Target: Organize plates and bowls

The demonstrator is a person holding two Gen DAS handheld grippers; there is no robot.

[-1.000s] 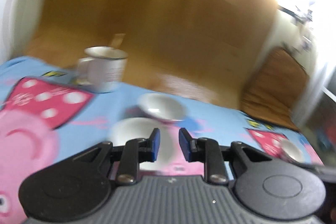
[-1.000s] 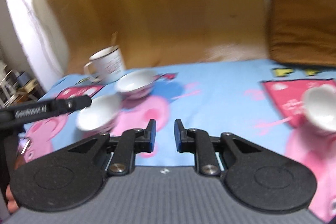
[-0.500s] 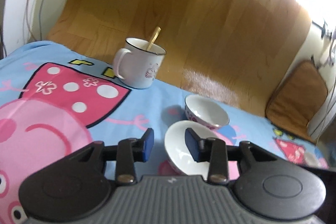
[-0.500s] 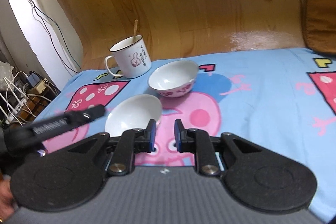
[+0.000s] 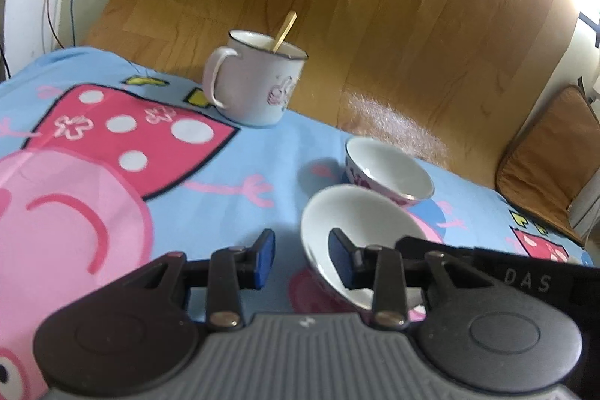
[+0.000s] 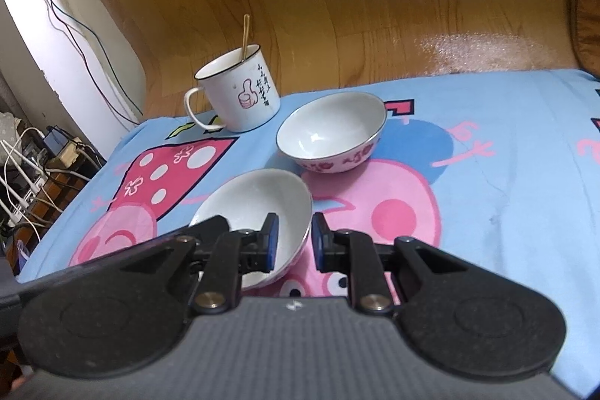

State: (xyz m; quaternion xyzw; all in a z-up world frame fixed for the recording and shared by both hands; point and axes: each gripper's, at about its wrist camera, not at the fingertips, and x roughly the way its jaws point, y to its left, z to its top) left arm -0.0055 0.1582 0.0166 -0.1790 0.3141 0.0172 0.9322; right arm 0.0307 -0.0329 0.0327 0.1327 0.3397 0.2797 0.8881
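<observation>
1. Near bowl (image 6: 258,205) sits on the blue cartoon cloth (image 6: 506,175), just beside the far bowl (image 6: 333,134), which has a pink pattern; looks tilted.
2. Right gripper (image 6: 292,238) is parted, straddling the near bowl's right rim, one pad inside, one outside, not clamped.
3. Left gripper (image 5: 302,261) is also parted, straddling the left rim of the same bowl (image 5: 356,227).
4. Likely step: grasp the rim, nest it into the far bowl (image 5: 390,171). Seat the pads deeper before closing, then lift level.
5. Mug (image 6: 240,96) with stick stands behind; keep clear.
</observation>
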